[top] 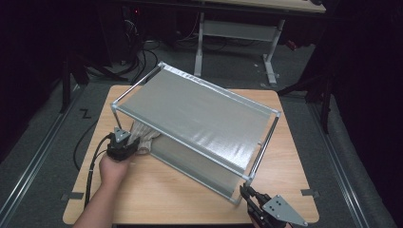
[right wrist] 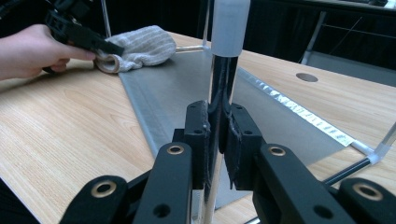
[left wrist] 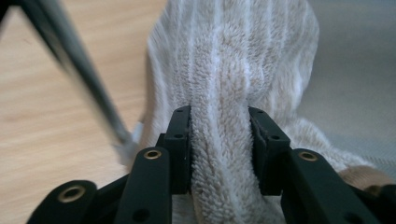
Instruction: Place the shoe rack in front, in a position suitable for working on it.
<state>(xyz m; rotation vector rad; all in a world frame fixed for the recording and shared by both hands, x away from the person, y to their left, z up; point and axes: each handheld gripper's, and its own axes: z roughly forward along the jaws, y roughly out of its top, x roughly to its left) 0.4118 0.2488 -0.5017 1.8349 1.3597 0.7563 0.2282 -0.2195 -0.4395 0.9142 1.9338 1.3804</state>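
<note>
A fuzzy beige sock [top: 145, 137] with pale stripes lies at the left end of the lower shelf of a two-tier metal rack [top: 199, 114] with grey fabric shelves. My left gripper [top: 135, 145] is shut on the sock; in the left gripper view its jaws squeeze a ridge of the sock [left wrist: 233, 60] at the left gripper [left wrist: 219, 135]. My right gripper [top: 244, 192] is shut on the rack's near right upright post. In the right gripper view the right gripper [right wrist: 218, 126] clamps that post [right wrist: 223, 70], and the sock [right wrist: 140, 46] lies far off on the lower shelf [right wrist: 173, 98].
The rack stands askew on a wooden table [top: 142, 190]. One of the rack's thin poles [left wrist: 79, 70] slants just left of my left jaws. Beyond the table stand a white desk frame [top: 237, 33] and floor cables [top: 138, 57].
</note>
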